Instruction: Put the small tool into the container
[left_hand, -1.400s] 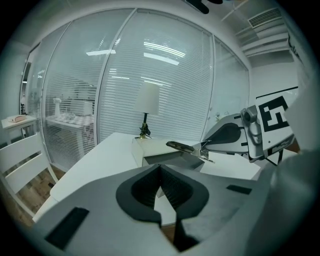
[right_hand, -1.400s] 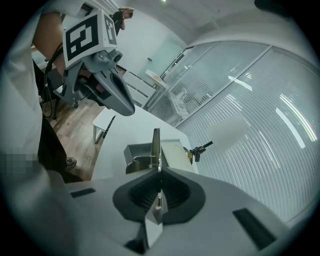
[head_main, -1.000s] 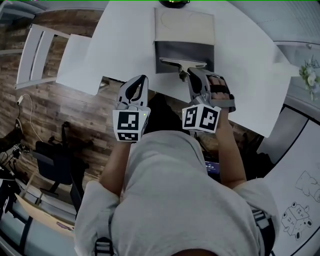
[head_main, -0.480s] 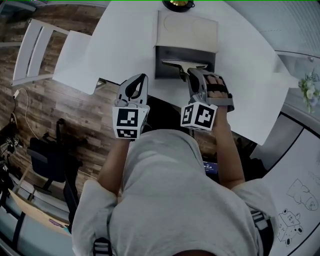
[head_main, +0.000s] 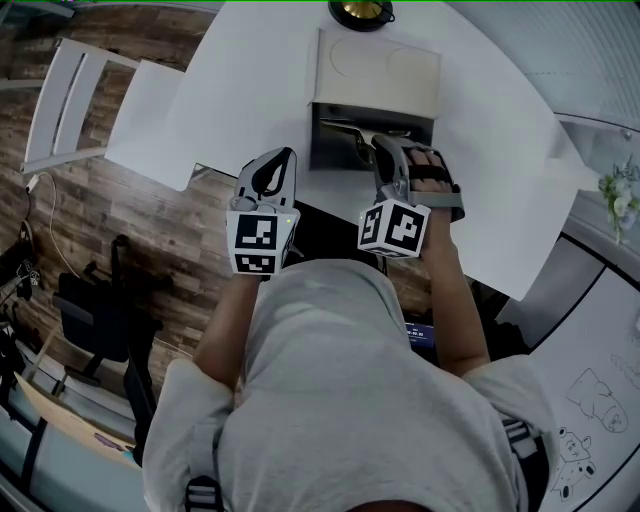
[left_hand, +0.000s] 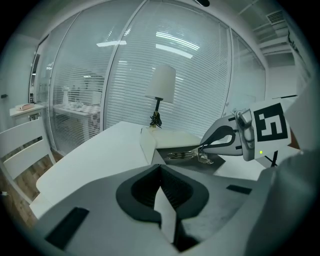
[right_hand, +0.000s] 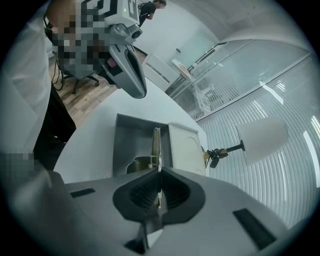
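Forward goes the right hand-held gripper (head_main: 383, 150), gripping the tool (head_main: 342, 128) over the box (head_main: 325, 152); left hand-held gripper (head_main: 284, 160) is closed, empty.

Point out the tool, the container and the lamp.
tool (right_hand: 156, 144): right gripper view, on its upright metal bar.
container (right_hand: 131, 137): right gripper view, on its grey inside.
lamp (left_hand: 163, 85): left gripper view, on its white shade.

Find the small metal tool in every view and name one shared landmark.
Head view: small tool upper centre, over the container.
Left gripper view: small tool right of centre, over the container.
Right gripper view: small tool at centre, clamped between the jaws.
Shared landmark: the container.
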